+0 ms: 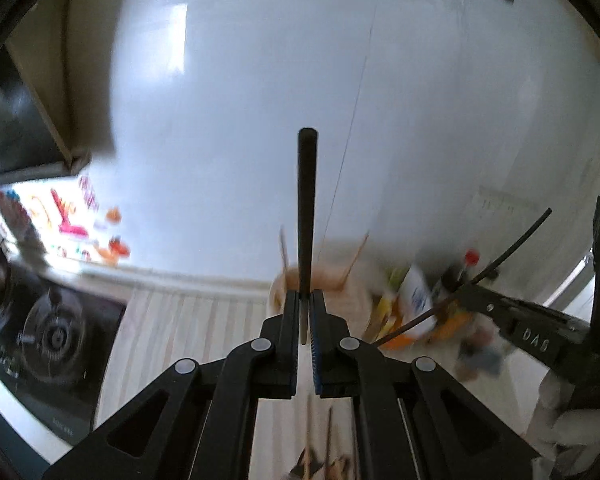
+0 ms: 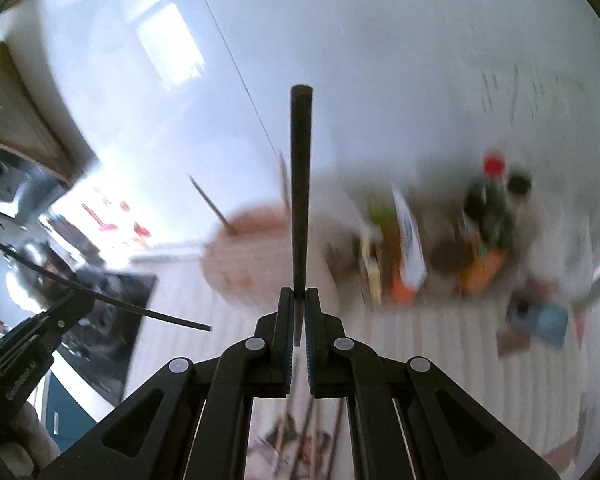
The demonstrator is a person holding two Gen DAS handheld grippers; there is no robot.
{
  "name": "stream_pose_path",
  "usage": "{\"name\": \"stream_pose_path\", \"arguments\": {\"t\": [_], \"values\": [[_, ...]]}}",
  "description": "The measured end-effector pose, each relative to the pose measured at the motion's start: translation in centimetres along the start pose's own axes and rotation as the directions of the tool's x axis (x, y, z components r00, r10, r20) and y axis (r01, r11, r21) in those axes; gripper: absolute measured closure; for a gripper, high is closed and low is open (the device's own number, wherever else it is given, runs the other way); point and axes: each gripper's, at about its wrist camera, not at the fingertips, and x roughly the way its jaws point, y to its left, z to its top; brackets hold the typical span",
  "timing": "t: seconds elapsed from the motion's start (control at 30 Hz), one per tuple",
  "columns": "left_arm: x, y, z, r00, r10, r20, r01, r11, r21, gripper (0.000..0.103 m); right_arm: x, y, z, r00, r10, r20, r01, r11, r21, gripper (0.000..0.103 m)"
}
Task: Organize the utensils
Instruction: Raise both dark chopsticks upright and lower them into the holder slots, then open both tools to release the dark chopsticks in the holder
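Note:
My left gripper (image 1: 304, 296) is shut on a dark chopstick (image 1: 307, 200) that sticks straight up out of its jaws. My right gripper (image 2: 299, 294) grips a second dark chopstick (image 2: 300, 184) the same way. In the left wrist view the right gripper (image 1: 460, 290) shows at the right with its slanted chopstick (image 1: 508, 248). The right wrist view has the left gripper (image 2: 88, 296) at the left with its chopstick (image 2: 148, 310). Behind both stands a round pale holder (image 1: 352, 300) (image 2: 244, 264) with thin sticks in it. More utensils (image 1: 320, 460) (image 2: 300, 448) lie blurred on the counter below.
A black gas hob (image 1: 52, 332) (image 2: 116, 300) lies at the left of the pale striped counter (image 1: 188, 320). Bottles and packets (image 1: 416, 292) (image 2: 492, 208) crowd the right, against a white wall (image 1: 260, 80). A cooker hood (image 1: 12, 132) hangs at the upper left.

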Motion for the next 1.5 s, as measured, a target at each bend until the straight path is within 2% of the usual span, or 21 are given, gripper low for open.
{"name": "stream_pose_path", "arguments": {"t": [0.17, 0.33, 0.5, 0.67, 0.7, 0.83, 0.93, 0.97, 1.0, 1.03, 1.07, 1.1, 1.17, 1.23, 1.27, 1.3, 1.37, 1.43, 1.5], "values": [[1.0, 0.9, 4.5, 1.0, -0.021, 0.017, 0.021, 1.0, -0.004, 0.101, -1.5, 2.7, 5.8, 0.998, 0.005, 0.061, 0.0, 0.997, -0.071, 0.098], [4.8, 2.2, 6.3, 0.998, -0.019, -0.063, 0.019, 1.0, 0.001, 0.101, 0.9, 4.2, 9.5, 0.998, -0.028, 0.056, 0.034, 0.994, -0.106, 0.098], [7.9, 3.4, 5.9, 0.987, -0.012, -0.159, 0.014, 1.0, 0.008, 0.101, 4.8, 4.6, 10.8, 0.999, -0.04, 0.005, 0.04, 0.994, -0.101, 0.098], [9.9, 4.9, 5.4, 0.967, -0.015, -0.254, 0.015, 1.0, -0.003, 0.1, 7.8, 4.2, 11.5, 0.998, -0.035, -0.055, 0.03, 0.996, -0.084, 0.098], [10.3, 4.1, 6.4, 0.965, -0.009, -0.263, 0.009, 1.0, -0.001, 0.1, 8.4, 4.1, 11.6, 0.997, -0.036, -0.069, 0.031, 0.996, -0.083, 0.098], [10.3, 4.9, 6.7, 0.954, -0.012, -0.299, 0.009, 1.0, -0.013, 0.099, 10.4, 3.9, 11.6, 0.992, -0.035, -0.123, 0.025, 0.996, -0.083, 0.097], [9.8, 4.4, 7.3, 0.96, -0.021, -0.281, 0.012, 0.999, -0.031, 0.095, 11.7, 3.8, 11.8, 0.986, -0.045, -0.161, 0.033, 0.996, -0.081, 0.096], [9.4, 4.4, 7.4, 0.962, -0.007, -0.274, -0.001, 1.0, -0.028, 0.095, 12.0, 3.7, 11.8, 0.985, -0.043, -0.17, 0.03, 0.997, -0.076, 0.09], [9.6, 4.2, 7.2, 0.964, 0.009, -0.266, -0.017, 1.0, -0.026, 0.094, 11.9, 3.5, 11.7, 0.984, -0.033, -0.173, 0.022, 0.998, -0.066, 0.078], [8.8, 4.6, 7.2, 0.969, 0.03, -0.246, -0.038, 0.999, -0.029, 0.091, 11.8, 3.2, 11.6, 0.985, -0.034, -0.171, 0.025, 0.998, -0.058, 0.072], [8.3, 4.8, 7.2, 0.971, 0.038, -0.234, -0.047, 0.998, -0.034, 0.075, 11.9, 2.7, 11.4, 0.985, -0.042, -0.168, 0.034, 0.998, -0.053, 0.062], [7.8, 5.1, 7.1, 0.974, 0.044, -0.223, -0.055, 0.998, -0.043, 0.05, 11.5, 2.4, 11.2, 0.986, -0.054, -0.159, 0.047, 0.998, -0.048, 0.061], [6.4, 6.0, 6.6, 0.979, 0.058, -0.194, -0.073, 0.995, -0.074, 0.027, 10.2, 1.9, 10.7, 0.989, -0.07, -0.134, 0.065, 0.997, -0.04, 0.059], [5.6, 6.4, 5.4, 0.983, 0.075, -0.168, -0.091, 0.991, -0.094, 0.026, 9.0, 1.3, 9.9, 0.989, -0.094, -0.115, 0.091, 0.995, -0.032, 0.055], [6.3, 6.4, 3.7, 0.981, 0.091, -0.169, -0.109, 0.989, -0.096, 0.023, 8.6, 1.1, 9.5, 0.989, -0.102, -0.107, 0.099, 0.995, -0.028, 0.051], [6.2, 6.5, 3.1, 0.98, 0.105, -0.169, -0.123, 0.987, -0.101, 0.012, 7.9, 0.6, 8.8, 0.989, -0.112, -0.096, 0.111, 0.994, -0.019, 0.048], [6.7, 6.3, 0.7, 0.979, 0.131, -0.159, -0.149, 0.983, -0.107, 0.0, 7.0, -0.4, 7.5, 0.987, -0.136, -0.085, 0.136, 0.991, -0.002, 0.044], [6.8, 6.3, -1.5, 0.974, 0.16, -0.16, -0.176, 0.98, -0.091, 0.0, 6.0, -1.5, 5.7, 0.984, -0.16, -0.074, 0.163, 0.986, 0.028, 0.041], [9.1, 4.9, -4.6, 0.97, 0.178, -0.168, -0.192, 0.979, -0.072, 0.0, 5.5, -2.4, 4.1, 0.982, -0.177, -0.07, 0.181, 0.982, 0.045, 0.033]]}}
